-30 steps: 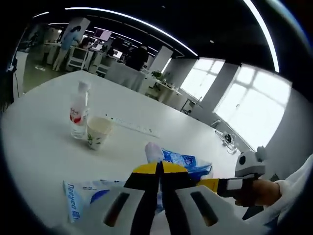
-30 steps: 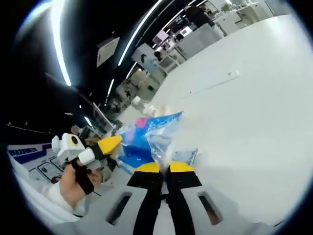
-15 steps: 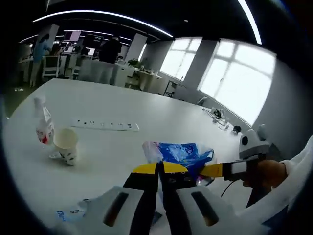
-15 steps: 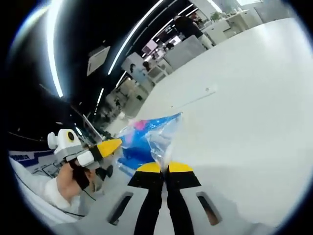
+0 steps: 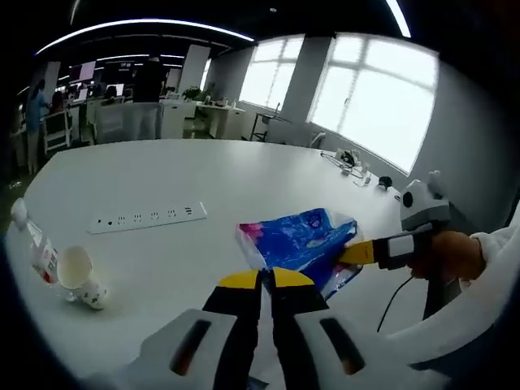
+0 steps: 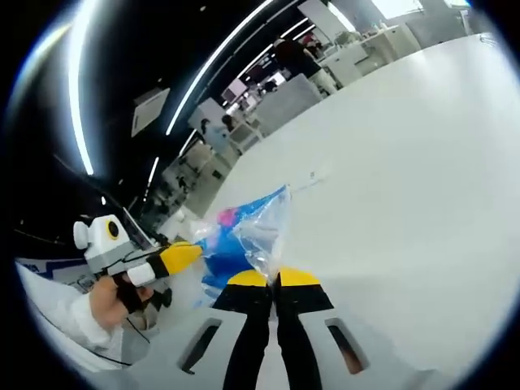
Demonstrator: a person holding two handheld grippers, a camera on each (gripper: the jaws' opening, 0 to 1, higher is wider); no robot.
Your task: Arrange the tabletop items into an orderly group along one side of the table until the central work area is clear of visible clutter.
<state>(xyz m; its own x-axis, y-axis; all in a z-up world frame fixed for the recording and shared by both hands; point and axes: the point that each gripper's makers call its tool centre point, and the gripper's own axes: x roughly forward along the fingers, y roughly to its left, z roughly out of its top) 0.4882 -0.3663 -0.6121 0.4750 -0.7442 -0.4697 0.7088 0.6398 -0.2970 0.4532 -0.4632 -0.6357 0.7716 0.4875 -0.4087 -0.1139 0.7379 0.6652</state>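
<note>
A blue plastic tissue pack (image 5: 296,244) hangs above the white table (image 5: 187,175), held from two sides. My left gripper (image 5: 266,280) is shut at the pack's lower left corner. My right gripper (image 5: 355,254) comes in from the right, its yellow tip on the pack's other end. In the right gripper view, my right gripper (image 6: 274,279) is shut on the pack's clear plastic edge (image 6: 264,236), and my left gripper (image 6: 180,253) reaches in from the left, touching the blue pack (image 6: 223,248). A paper cup (image 5: 79,274) and a water bottle (image 5: 34,244) stand at the far left.
A white power strip (image 5: 146,218) lies on the table beyond the cup. A person's hand and white sleeve (image 5: 455,260) hold my right gripper. Small items (image 5: 353,162) sit at the table's far right edge. Desks and people stand in the office behind.
Both grippers have stayed shut on the blue pack. The left gripper view has swung right, so cup and bottle slid to its left edge and the white-blue pack near its bottom left the picture.
</note>
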